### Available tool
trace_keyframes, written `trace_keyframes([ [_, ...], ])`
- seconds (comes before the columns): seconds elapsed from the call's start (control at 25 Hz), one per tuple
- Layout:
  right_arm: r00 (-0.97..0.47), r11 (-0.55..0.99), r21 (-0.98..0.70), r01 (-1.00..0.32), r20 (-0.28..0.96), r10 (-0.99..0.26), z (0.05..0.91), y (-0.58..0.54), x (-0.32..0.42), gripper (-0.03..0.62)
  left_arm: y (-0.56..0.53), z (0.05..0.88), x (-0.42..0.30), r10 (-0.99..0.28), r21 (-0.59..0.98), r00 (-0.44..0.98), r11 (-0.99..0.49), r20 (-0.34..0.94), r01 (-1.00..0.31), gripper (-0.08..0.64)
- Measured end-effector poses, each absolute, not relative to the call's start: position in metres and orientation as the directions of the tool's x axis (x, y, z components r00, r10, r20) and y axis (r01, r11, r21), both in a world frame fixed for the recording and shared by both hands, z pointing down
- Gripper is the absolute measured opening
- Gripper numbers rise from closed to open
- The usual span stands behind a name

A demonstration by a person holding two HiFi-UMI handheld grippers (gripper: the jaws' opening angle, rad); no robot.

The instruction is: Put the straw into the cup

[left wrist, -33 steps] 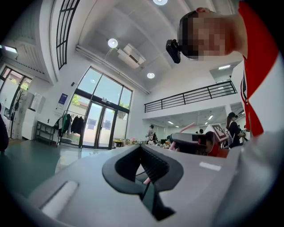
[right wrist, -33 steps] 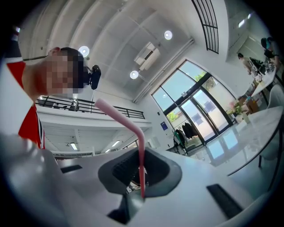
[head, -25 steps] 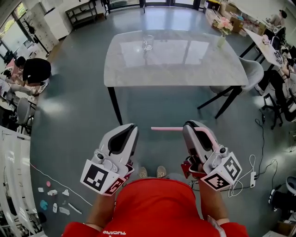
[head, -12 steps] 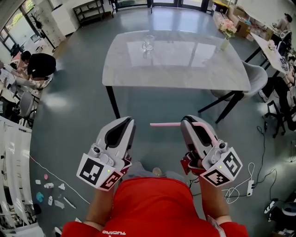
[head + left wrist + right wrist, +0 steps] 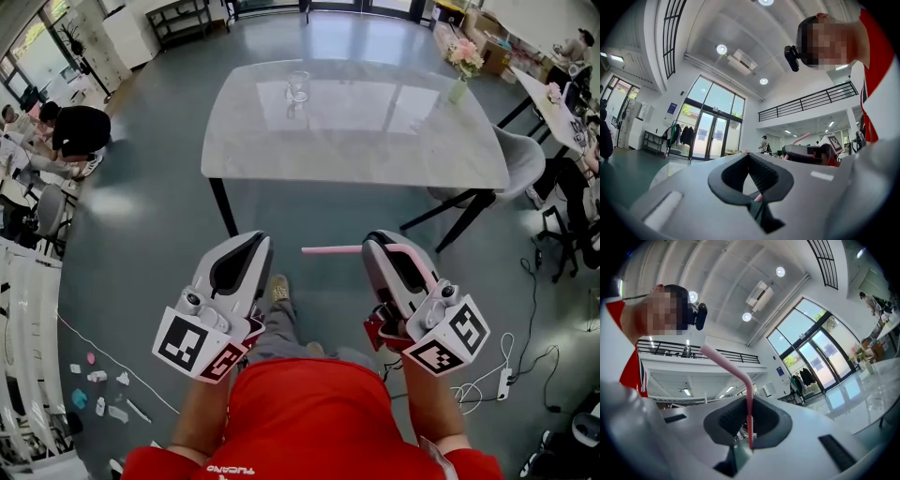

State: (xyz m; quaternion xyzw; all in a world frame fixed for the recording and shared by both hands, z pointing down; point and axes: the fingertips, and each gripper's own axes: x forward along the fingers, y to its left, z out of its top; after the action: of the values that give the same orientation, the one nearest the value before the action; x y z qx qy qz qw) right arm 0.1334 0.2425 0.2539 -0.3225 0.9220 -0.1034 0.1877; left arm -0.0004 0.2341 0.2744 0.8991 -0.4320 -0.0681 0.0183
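Observation:
A clear glass cup (image 5: 298, 86) stands near the far edge of the pale marble table (image 5: 375, 141), well ahead of both grippers. My right gripper (image 5: 377, 243) is shut on a pink bendy straw (image 5: 328, 250), whose long end sticks out to the left while the bent end runs back over the gripper. In the right gripper view the straw (image 5: 749, 418) stands pinched between the jaws of the right gripper (image 5: 750, 401). My left gripper (image 5: 251, 242) is held level beside it, jaws together with nothing in them. The left gripper view shows that gripper (image 5: 750, 157) shut.
A vase of flowers (image 5: 457, 62) stands at the table's far right corner. A grey chair (image 5: 520, 155) sits to the table's right. People sit at desks on the left (image 5: 75, 131). A cable and power strip (image 5: 502, 380) lie on the floor at the right, small items (image 5: 98, 384) at the left.
Both grippers have moved forward together toward the table, which sits a little nearer in the head view. The person's foot now shows between the grippers. The grip on the straw is unchanged.

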Motion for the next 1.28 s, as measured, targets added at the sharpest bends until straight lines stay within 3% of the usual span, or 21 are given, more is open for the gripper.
trace_keyframes([
  [1.28,-0.624,0.653,-0.306,-0.693,-0.200,-0.756,0.252,-0.023,0.048,0.023,-0.038,0.274,-0.078,-0.687,0.052,0.721,-0.726,-0.094,-0.685,0.005],
])
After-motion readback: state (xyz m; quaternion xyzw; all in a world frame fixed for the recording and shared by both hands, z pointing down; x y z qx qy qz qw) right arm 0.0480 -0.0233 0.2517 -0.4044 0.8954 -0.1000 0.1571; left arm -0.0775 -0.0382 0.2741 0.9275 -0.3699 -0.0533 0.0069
